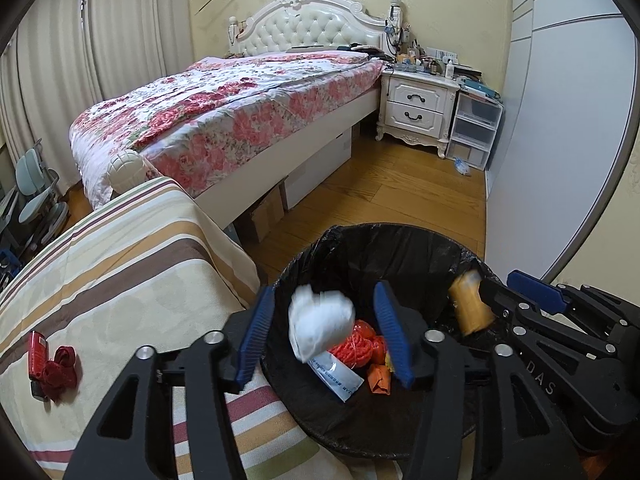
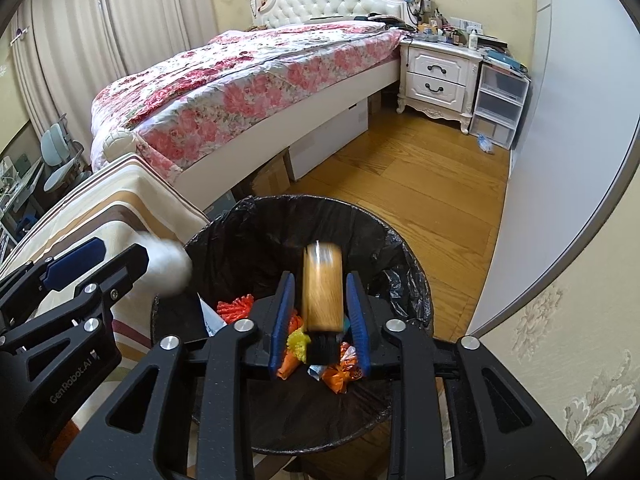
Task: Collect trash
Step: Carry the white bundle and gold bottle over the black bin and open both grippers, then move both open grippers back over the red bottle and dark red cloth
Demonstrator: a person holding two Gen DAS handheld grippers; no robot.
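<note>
A black-lined trash bin (image 1: 400, 248) (image 2: 248, 236) stands on the floor with orange netting (image 1: 362, 346), orange wrappers (image 2: 338, 376) and a white packet (image 1: 336, 376) inside. My left gripper (image 1: 328, 336) is open over the bin; a white crumpled wad (image 1: 322, 322) is blurred between its fingers, apart from both pads. My right gripper (image 2: 320, 324) is open over the bin; a tan bottle with a black cap (image 2: 322, 292) is blurred between its fingers, not touching them. The bottle also shows in the left wrist view (image 1: 470, 304), the wad in the right wrist view (image 2: 168, 270).
A striped bedspread (image 1: 120, 264) lies left of the bin, with a red object and red cord (image 1: 52, 364) on it. A floral bed (image 1: 224, 112), boxes under it (image 1: 264, 212), a white nightstand (image 1: 416, 108), plastic drawers (image 1: 474, 128) and a small blue-white scrap on the wood floor (image 1: 462, 166) lie beyond.
</note>
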